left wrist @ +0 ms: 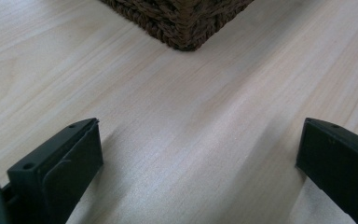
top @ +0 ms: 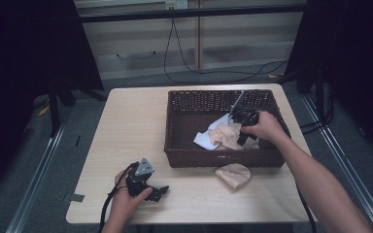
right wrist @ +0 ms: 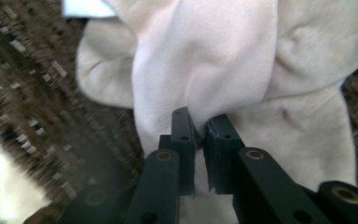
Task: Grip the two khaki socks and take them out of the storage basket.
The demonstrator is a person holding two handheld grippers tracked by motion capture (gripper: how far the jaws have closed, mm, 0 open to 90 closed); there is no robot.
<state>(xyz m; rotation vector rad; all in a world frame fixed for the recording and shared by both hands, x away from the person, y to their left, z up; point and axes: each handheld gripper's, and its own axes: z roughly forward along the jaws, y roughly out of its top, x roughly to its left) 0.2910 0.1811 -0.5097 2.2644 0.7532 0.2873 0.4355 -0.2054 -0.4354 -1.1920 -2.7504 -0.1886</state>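
**A:** I'm clamping the right gripper (right wrist: 199,126) on a fold of the pale beige knitted sock (right wrist: 223,56) that is lying inside the dark brown woven wicker basket (top: 175,121). The jaws are pinching only a thin ridge of fabric. What are you worrying about?

**B:** That pinch, mostly. If I'm lifting with so little cloth between the pads, I think the sock may be slipping out halfway up. It is also lying against the white sheet-like cloth (top: 205,139), so I could be dragging that along.

**A:** And the other hand?

**B:** I'm keeping the left gripper (left wrist: 200,163) spread wide over the light wooden table (left wrist: 177,107), grasping nothing. A second beige sock (top: 233,174) is sitting just outside the basket's front wall; swinging out low could be knocking it off.
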